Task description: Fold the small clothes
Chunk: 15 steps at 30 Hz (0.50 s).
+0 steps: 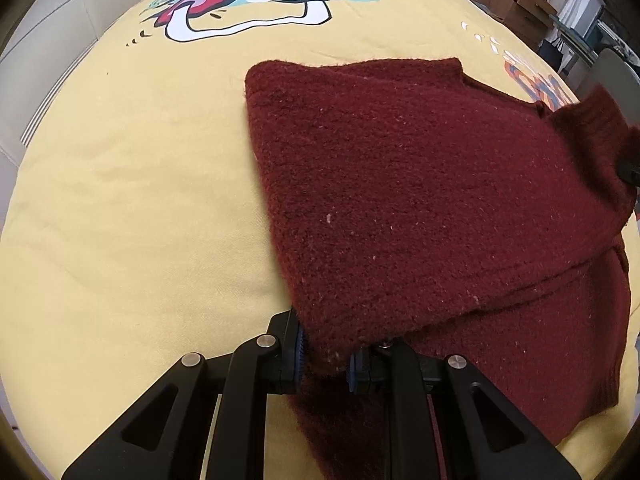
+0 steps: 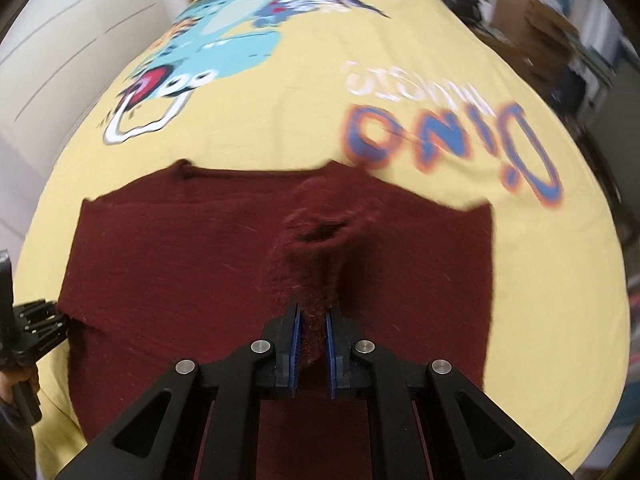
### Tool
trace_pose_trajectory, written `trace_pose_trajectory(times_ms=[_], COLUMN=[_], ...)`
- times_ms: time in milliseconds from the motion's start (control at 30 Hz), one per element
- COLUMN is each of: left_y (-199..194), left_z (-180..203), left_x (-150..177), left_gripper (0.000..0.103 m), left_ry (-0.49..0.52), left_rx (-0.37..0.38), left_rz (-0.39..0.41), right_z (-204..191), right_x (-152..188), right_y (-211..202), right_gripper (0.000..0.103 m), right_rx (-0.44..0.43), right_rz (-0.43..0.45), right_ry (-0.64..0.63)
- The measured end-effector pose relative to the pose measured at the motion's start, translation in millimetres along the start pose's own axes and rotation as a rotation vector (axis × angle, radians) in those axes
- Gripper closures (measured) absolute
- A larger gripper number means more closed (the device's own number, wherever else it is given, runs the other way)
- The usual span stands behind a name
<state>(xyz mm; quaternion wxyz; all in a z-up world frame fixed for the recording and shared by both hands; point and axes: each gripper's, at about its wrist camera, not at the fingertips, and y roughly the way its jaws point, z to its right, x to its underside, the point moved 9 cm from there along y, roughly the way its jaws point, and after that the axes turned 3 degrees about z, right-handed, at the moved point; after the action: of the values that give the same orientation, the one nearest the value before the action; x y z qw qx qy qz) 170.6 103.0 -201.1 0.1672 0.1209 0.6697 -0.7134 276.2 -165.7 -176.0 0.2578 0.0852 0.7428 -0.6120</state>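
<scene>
A dark red knitted sweater point(image 1: 420, 200) lies on a yellow bedspread point(image 1: 140, 200). My left gripper point(image 1: 326, 354) is shut on its near corner, which is lifted over a lower layer. In the right wrist view the sweater point(image 2: 180, 264) spreads across the bed. My right gripper point(image 2: 312, 344) is shut on a bunched sleeve with an open cuff point(image 2: 324, 232), held above the body. The left gripper point(image 2: 36, 332) shows at the sweater's left edge. The right gripper point(image 1: 628, 170) shows partly at the far right of the left wrist view.
The bedspread has a cartoon dinosaur print point(image 2: 216, 52) and the word "Dino" point(image 2: 452, 144). White cupboards point(image 1: 52, 40) stand at the left. Cardboard boxes and shelving point(image 1: 520, 0) stand beyond the bed's right edge.
</scene>
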Motion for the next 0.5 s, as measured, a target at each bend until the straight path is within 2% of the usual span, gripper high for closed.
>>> trace_pose_trajectory(times_ms=[133,300,400,500], left_y=[-4,3,9,10], left_z=[8,11,9,8], left_x=[3,3,4,3], left_gripper=[0.09,0.09,0.089,0.087], left_ry=[0.03,0.048,0.029,0.019], left_rx=[-0.011,-0.03,-0.034,-0.042], left_rz=[0.006,-0.018,-0.026,-0.019], right_z=[28,40,43,45], right_x=[27,53,59,62], right_y=[9,39,43,40], right_gripper=[0.093,0.093,0.092,0.082], right_rx=[-0.005,-0.011,-0.014,-0.014], right_rz=[-0.035,-0.08,-0.074,-0.069], right_ry=[0.077,0.097,0.12,0.132])
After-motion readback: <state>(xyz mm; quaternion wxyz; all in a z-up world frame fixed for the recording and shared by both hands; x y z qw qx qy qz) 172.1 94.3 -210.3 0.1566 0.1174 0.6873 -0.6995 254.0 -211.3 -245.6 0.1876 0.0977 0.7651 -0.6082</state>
